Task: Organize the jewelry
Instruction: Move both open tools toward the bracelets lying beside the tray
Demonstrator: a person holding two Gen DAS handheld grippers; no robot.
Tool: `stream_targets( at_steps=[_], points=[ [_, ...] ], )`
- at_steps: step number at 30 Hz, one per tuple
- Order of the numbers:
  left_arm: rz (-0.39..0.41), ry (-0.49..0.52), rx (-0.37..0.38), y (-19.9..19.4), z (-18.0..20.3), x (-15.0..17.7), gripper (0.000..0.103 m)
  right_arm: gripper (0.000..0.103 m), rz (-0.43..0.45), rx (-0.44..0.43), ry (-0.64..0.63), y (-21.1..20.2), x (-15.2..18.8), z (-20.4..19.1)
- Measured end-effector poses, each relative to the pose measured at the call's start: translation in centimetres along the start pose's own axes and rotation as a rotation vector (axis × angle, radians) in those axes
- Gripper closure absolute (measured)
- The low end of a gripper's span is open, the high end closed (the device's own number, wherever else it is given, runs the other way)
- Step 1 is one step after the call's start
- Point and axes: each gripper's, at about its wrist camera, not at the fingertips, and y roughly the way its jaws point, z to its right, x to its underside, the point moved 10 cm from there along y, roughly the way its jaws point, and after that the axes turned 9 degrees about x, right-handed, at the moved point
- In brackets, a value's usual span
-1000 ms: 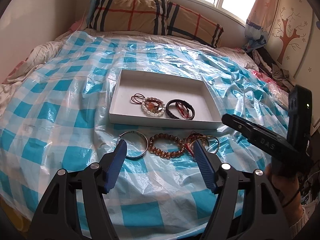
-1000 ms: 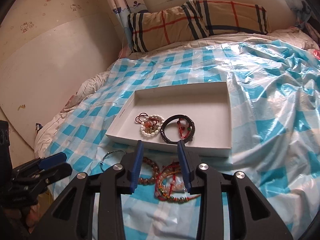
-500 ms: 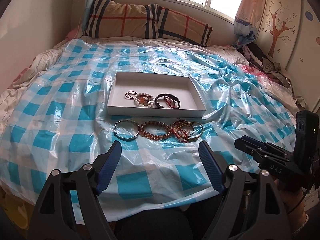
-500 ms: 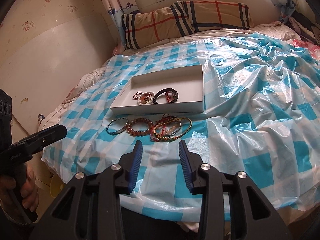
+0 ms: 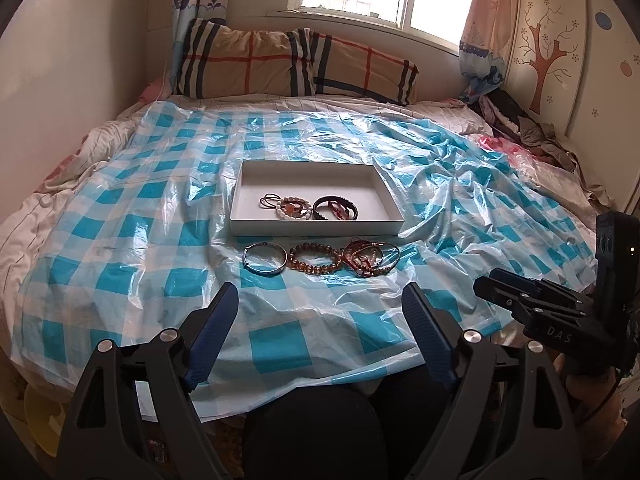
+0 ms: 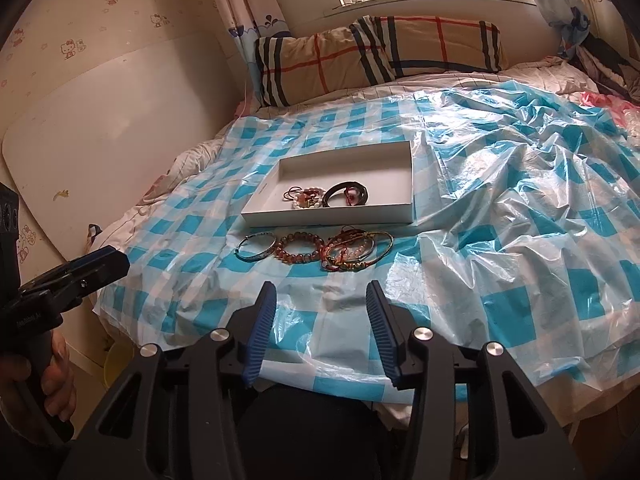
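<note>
A white box [image 5: 316, 227] sits on a blue and white checked plastic sheet [image 5: 280, 344] spread over a bed. Inside the box, near its front wall, lie a white bead bracelet [image 5: 293, 208] and a black band [image 5: 335, 208]. Just in front of the box, on the sheet, three things lie in a row: a silver bangle [image 5: 265, 264] on the left, a brown bead bracelet [image 5: 314, 263] in the middle, and a tangled pile of red and gold bracelets [image 5: 370, 258] on the right. The left claw [image 5: 320, 312] is wide apart and has just been opening, with nothing in it. The right claw [image 6: 320, 312] is partly apart, has just been opening too, and holds nothing. Both are near the bed's front edge, well apart from the jewelry.
</note>
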Motion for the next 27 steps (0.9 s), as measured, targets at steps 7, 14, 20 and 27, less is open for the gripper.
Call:
stream_targets(
  at_steps=[7,14,20,27],
  points=[
    [0.017,0.015,-0.012,-1.1,0.0,0.2,0.02,0.052,-0.003,0.006,-0.01,-0.2,0.3,-0.3],
    [0.009,0.008,-0.021,-1.0,-0.6,0.6,0.018,0.05,-0.009,0.025,-0.029,1.5,-0.7,0.1],
    [-0.021,-0.017,-0.028,0.7,-1.8,1.0,0.018,0.049,-0.004,0.035,-0.039,3.0,-2.2,0.6],
    [-0.057,-0.023,-0.028,2.7,-2.1,1.6,0.018,0.049,-0.033,0.046,-0.045,6.1,-2.8,1.5]
  ],
)
